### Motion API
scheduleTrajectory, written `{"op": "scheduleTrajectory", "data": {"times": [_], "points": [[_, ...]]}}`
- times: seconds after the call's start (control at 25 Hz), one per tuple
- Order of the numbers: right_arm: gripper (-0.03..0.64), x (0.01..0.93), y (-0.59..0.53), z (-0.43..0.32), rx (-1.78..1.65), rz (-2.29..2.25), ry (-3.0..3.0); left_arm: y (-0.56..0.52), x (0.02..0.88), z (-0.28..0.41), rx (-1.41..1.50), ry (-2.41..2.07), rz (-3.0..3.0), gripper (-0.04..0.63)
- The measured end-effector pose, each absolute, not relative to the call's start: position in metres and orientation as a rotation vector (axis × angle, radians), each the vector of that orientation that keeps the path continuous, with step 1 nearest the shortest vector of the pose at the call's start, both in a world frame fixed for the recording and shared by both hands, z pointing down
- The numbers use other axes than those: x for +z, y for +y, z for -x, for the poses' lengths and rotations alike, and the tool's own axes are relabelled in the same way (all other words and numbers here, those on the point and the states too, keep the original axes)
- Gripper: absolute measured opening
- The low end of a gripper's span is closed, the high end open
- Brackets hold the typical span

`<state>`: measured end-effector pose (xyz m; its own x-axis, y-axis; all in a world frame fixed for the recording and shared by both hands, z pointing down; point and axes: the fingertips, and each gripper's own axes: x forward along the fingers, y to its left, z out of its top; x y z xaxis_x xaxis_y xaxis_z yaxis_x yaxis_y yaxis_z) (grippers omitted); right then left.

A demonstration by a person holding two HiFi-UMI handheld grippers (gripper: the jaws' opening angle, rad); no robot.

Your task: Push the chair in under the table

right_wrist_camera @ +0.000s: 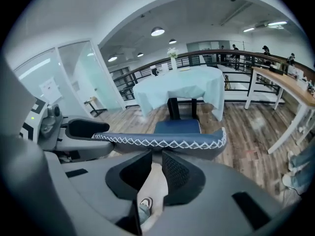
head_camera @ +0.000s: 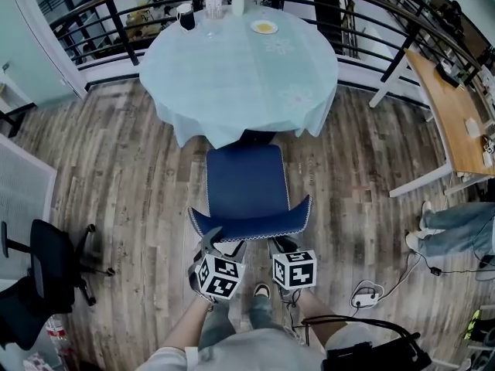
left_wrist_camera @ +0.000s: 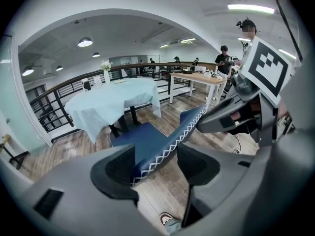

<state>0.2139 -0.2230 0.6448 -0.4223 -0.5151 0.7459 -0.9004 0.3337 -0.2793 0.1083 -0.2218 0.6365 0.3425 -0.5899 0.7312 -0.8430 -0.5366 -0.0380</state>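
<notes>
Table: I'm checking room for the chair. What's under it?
Below the hanging tablecloth, dark legs stand at the centre on the wood floor. The cloth hides their upper part and everything above it.

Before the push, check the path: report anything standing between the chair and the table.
Nothing visible does. The chair faces the table squarely, its seat front already at the table's draped edge, with only the table's dark pedestal beyond it.

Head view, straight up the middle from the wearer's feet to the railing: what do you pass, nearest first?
One shoe → chair backrest → chair seat → table under a pale cloth → vase at its far edge.
</notes>
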Motion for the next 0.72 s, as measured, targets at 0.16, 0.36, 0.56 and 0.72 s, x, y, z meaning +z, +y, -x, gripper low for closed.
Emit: {"op": "scheduleTrajectory", "data": {"times": [0.16, 0.36, 0.56, 0.72], "points": [[0.075, 0.645, -0.235, -0.216, 0.931, -1.302, -2.064, -0.231, 0.637, -0.11, 0.996, -1.272, -2.286, 0.266], [0.075, 0.645, -0.25, -0.216, 0.913, -1.329, -2.054, -0.246, 0.638, -0.11, 1.0, -1.259, -2.288, 0.265], [0.075, 0.645, -0.267, -0.213, 0.903, -1.336, -2.057, -0.263, 0.639, -0.108, 1.004, -1.266, -2.294, 0.266], [0.075, 0.644, -0.28, -0.211, 0.9, -1.347, -2.056, -0.275, 0.638, -0.105, 1.002, -1.277, -2.302, 0.265]]}}
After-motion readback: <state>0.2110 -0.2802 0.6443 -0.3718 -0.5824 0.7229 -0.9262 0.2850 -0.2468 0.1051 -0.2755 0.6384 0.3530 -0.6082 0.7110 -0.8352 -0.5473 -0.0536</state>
